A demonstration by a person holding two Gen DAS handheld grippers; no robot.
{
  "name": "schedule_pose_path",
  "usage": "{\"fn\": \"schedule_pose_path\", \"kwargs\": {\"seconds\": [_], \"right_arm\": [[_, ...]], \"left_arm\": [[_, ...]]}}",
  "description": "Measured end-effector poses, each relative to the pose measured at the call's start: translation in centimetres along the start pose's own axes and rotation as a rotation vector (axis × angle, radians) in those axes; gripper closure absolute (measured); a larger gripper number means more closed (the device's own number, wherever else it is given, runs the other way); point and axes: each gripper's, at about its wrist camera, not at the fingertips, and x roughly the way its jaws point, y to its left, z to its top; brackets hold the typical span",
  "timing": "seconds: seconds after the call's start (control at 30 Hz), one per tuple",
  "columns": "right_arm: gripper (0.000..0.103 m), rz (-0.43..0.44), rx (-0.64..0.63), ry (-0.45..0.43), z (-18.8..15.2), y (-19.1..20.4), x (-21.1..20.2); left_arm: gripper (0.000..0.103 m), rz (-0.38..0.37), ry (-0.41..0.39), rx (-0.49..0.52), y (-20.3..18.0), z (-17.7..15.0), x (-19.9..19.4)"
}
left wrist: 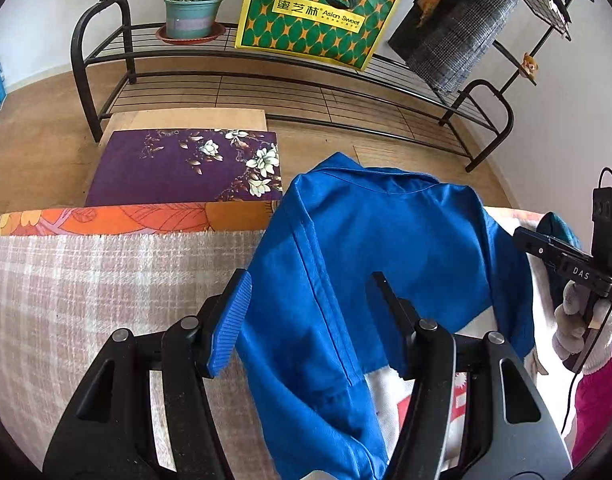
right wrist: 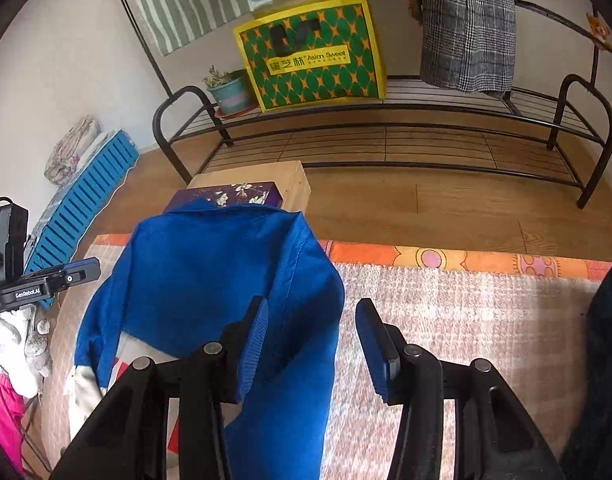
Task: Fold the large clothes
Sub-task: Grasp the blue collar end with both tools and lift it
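A yellow-edged green bag (left wrist: 318,12) on the black wire rack (left wrist: 265,80) reads "Asian Sweet" beside three Chinese characters. In the left wrist view the other tool's body shows the letters "DAS"; in the right wrist view the opposite tool's body reads "GenRobot.AI". The blue jacket (left wrist: 386,248) lies spread across the pale checked blanket (left wrist: 85,288), which covers an orange patterned sheet (left wrist: 125,218), with white cloth showing under its hem. The left gripper (left wrist: 310,312) stands open with jacket fabric lying between its fingers, the pads not pressing on it. The right gripper (right wrist: 312,344) is also open, its left finger over the jacket's edge and its right finger over bare blanket. Past the blanket's far edge sit a purple flowered cushion (left wrist: 177,168) on a wooden box (left wrist: 185,120), a potted plant (left wrist: 189,14) on the rack, a grey checked garment (right wrist: 466,24) hanging above it, and a blue slatted crate (right wrist: 85,200) on the floor. A gloved hand (left wrist: 582,328) with a pink sleeve holds the right tool.
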Motion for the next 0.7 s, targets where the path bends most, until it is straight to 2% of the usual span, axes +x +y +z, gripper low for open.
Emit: {"fn": "schedule_pose_path", "kwargs": {"seconds": [0.17,0.3,0.33,0.37,0.43,0.53,0.7], "right_arm": [[0.058,0.017,-0.003,0.038,0.8,0.1,3.2],[0.075,0.021,-0.014,0.056,0.6,0.8,4.5],[0.078,0.02,-0.023,0.056,0.5,1.0,4.6],[0.085,0.01,-0.036,0.053,0.5,1.3,4.7],[0.097,-0.008,-0.057,0.041,0.4,1.7,4.4],[0.102,-0.025,-0.054,0.006,0.5,2.0,3.3],[0.103,-0.033,-0.071,-0.064,0.8,3.3,0.5]], "left_arm": [[0.042,0.014,0.018,-0.01,0.4,0.8,2.5],[0.045,0.013,0.02,-0.003,0.1,1.1,4.1],[0.057,0.018,0.017,0.01,-0.1,1.1,4.3],[0.077,0.029,0.021,0.021,-0.4,1.1,4.6],[0.094,0.057,0.025,0.024,-0.7,1.0,5.0],[0.101,0.069,-0.004,0.04,-1.5,0.8,4.5],[0.102,0.031,-0.065,0.06,-2.9,0.2,1.4]]}}
